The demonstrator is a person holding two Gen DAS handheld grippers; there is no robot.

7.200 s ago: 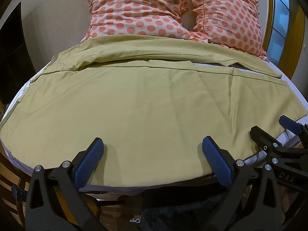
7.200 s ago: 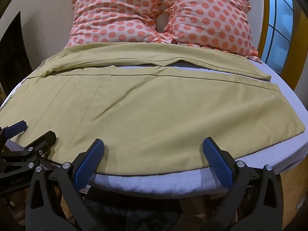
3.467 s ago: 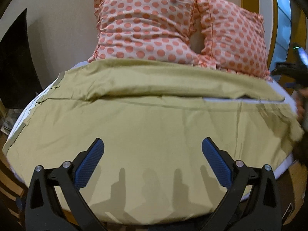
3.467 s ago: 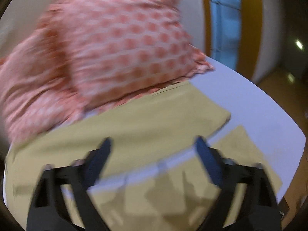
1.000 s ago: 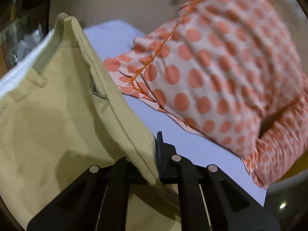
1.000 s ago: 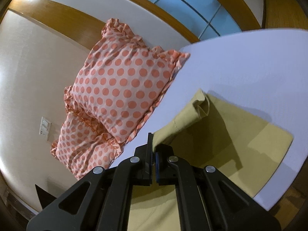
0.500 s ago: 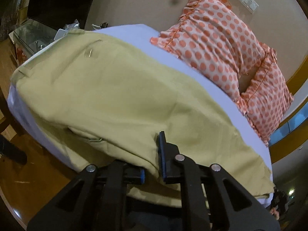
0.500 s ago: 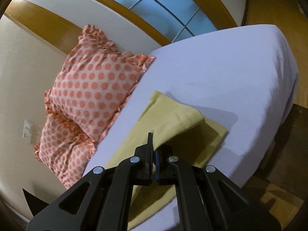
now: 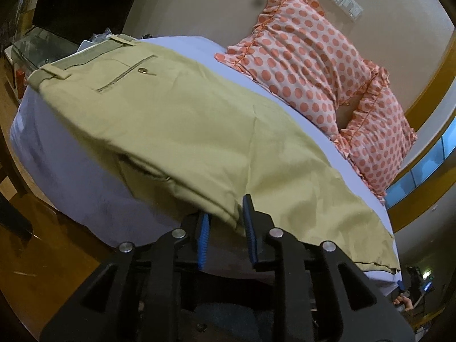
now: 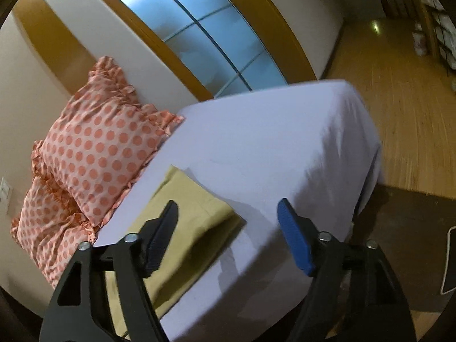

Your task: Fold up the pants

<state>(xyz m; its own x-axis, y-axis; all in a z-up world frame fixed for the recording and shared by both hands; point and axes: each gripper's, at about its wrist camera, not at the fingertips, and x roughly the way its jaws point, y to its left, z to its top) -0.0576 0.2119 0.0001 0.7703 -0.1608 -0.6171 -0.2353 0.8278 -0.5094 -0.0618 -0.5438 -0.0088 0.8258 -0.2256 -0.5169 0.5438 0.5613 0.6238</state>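
Two sets of tongs are working at the near edge: the left tongs (image 9: 225,222) are pinching a fold of the khaki cotton pants (image 9: 199,119), while the right tongs (image 10: 228,233) are hanging spread apart above the hem end. If that pinch is slipping, the doubled legs could be sliding out of line. Beyond, the pants are lying lengthwise on the white-sheeted bed (image 10: 270,142), waistband far left, polka-dot pillows (image 9: 313,57) behind.

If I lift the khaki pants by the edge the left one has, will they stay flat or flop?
Likely flop: the pants drape over the bed edge in soft folds. Probably light; the left hand-held gripper pinches only thin layers. The far hem would likely drag.
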